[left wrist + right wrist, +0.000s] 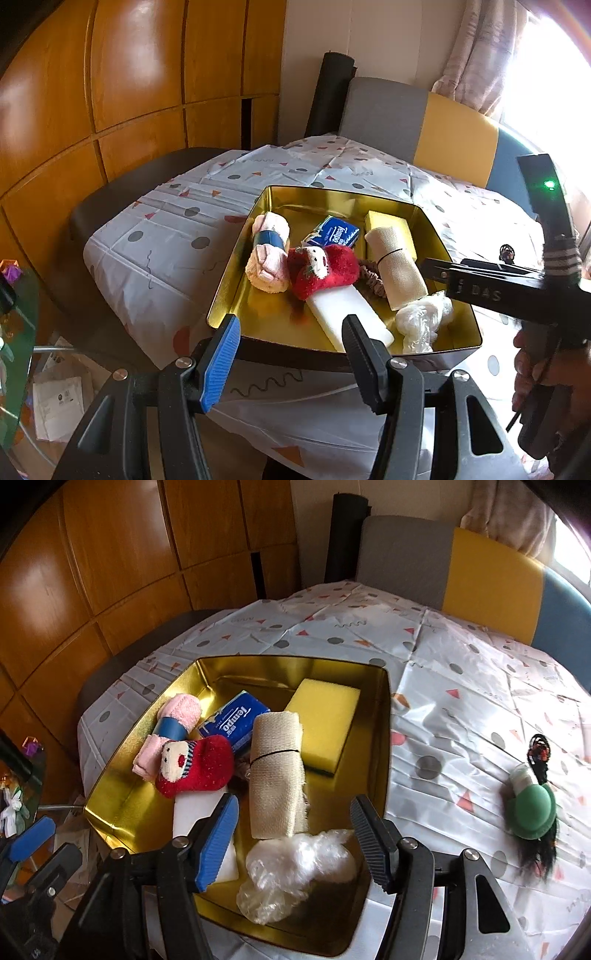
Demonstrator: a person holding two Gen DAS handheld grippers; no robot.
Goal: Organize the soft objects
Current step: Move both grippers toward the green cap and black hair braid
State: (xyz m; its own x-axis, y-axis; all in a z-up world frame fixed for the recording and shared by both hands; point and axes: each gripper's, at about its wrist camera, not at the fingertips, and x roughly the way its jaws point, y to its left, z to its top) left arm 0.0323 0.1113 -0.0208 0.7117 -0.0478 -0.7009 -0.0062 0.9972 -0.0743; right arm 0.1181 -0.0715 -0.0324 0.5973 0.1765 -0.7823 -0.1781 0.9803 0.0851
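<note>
A gold tin tray [255,218] [384,716] on the table holds a pink rolled towel [267,254] [173,723], a red sock [325,271] [201,766], a blue tissue pack [332,232] [234,716], a yellow sponge [388,223] [321,723], a beige bandage roll [400,269] [275,768], a white block [351,314] [192,808] and a crumpled plastic bag [423,319] [295,867]. My left gripper [291,358] is open and empty at the tray's near edge. My right gripper [295,843] is open and empty just above the plastic bag.
A green brush with black hair [532,812] and a dark hair clip [539,751] lie on the patterned tablecloth [461,686] right of the tray. A grey, yellow and blue chair back [480,579] stands behind the table. Wooden cabinets [129,92] are on the left.
</note>
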